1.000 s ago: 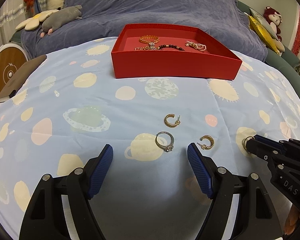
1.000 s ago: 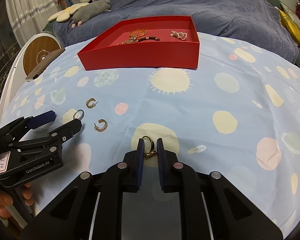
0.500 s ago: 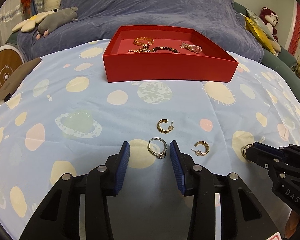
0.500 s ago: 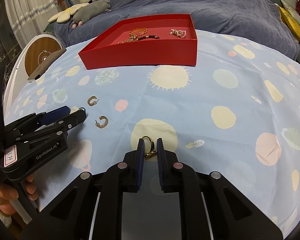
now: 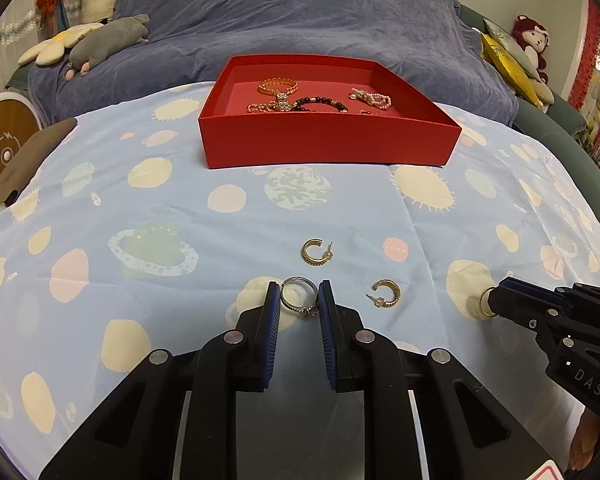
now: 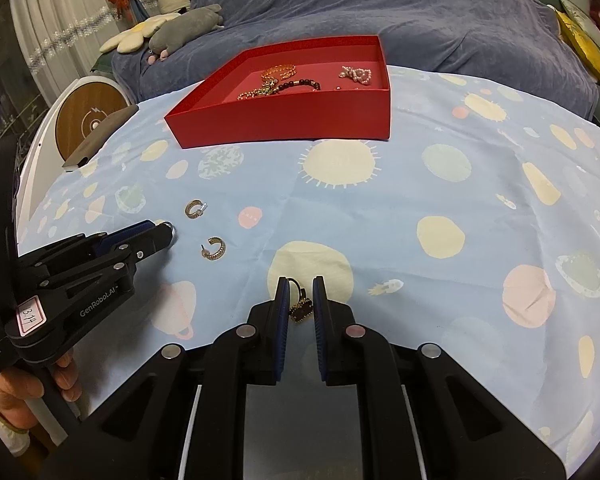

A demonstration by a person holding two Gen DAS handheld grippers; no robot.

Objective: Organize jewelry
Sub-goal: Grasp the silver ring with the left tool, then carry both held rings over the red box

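Black hand-held gripper (image 5: 299, 305), ribbed blue pads (image 5: 273, 312).

The left gripper (image 5: 299, 300) sat low, its blue pads (image 5: 274, 312) closed against a silver ring (image 5: 299, 298) between them. The right gripper (image 6: 300, 298) likewise pinched a dark-stoned ring (image 6: 301, 307) between nearly closed pads, both pointing forward.

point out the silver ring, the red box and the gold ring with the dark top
silver ring (image 5: 299, 298), left wrist view, on its band
red box (image 5: 328, 148), left wrist view, front wall
gold ring with the dark top (image 6: 302, 307), right wrist view, dark top
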